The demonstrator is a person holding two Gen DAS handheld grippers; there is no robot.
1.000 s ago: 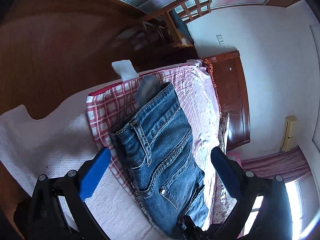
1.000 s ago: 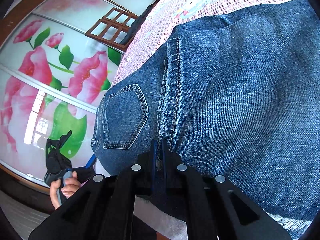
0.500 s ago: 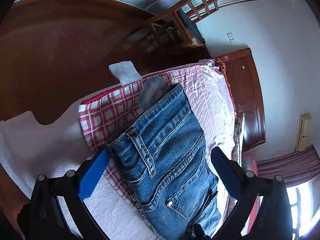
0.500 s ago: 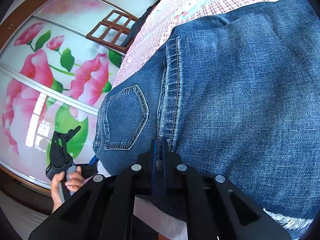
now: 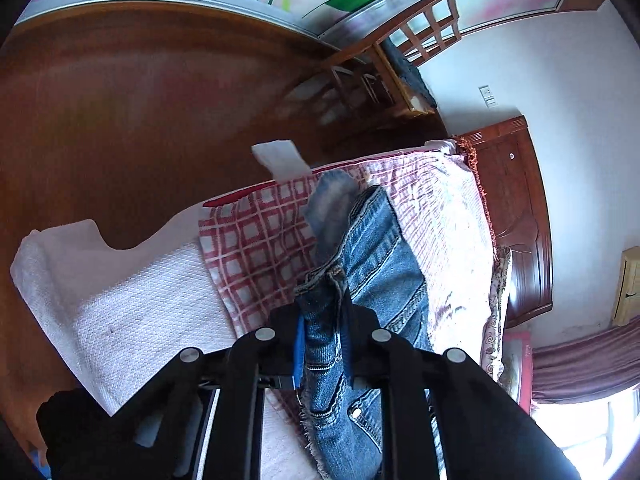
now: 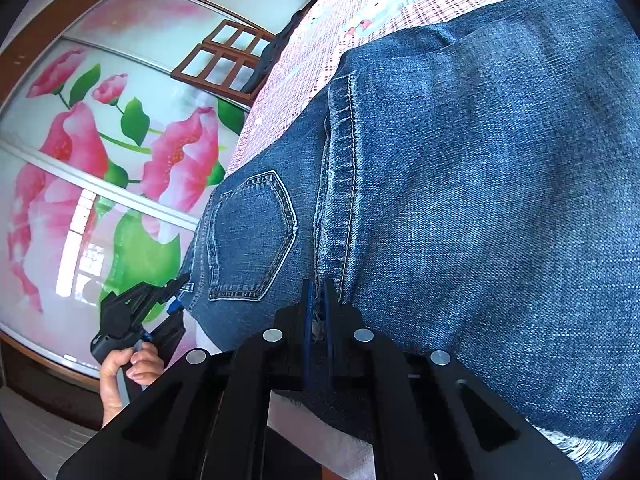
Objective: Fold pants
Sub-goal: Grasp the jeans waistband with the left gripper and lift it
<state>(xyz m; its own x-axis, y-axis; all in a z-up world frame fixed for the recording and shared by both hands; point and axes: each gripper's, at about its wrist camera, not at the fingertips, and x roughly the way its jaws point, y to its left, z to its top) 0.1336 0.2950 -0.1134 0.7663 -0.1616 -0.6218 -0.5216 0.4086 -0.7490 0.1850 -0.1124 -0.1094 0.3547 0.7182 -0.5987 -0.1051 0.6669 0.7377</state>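
Note:
Blue jeans lie folded lengthwise on a red-and-white checked blanket on a bed. My left gripper is at the waistband corner, its jaws closing, and its blue pads pinch the bunched denim between them. In the right wrist view the jeans fill the frame, with a back pocket at the left. My right gripper is shut on the near edge of the denim by the stitched seam. At the far left the left gripper shows in a person's hand.
A white textured cover lies beside the blanket. A wooden headboard closes the bed's far end. A wooden chair stands on the brown floor. A flowered sliding door lies beyond the bed.
The left gripper's wide-open jaws have come together on the jeans' waistband corner, bunching the denim. The right gripper has stayed shut in place.

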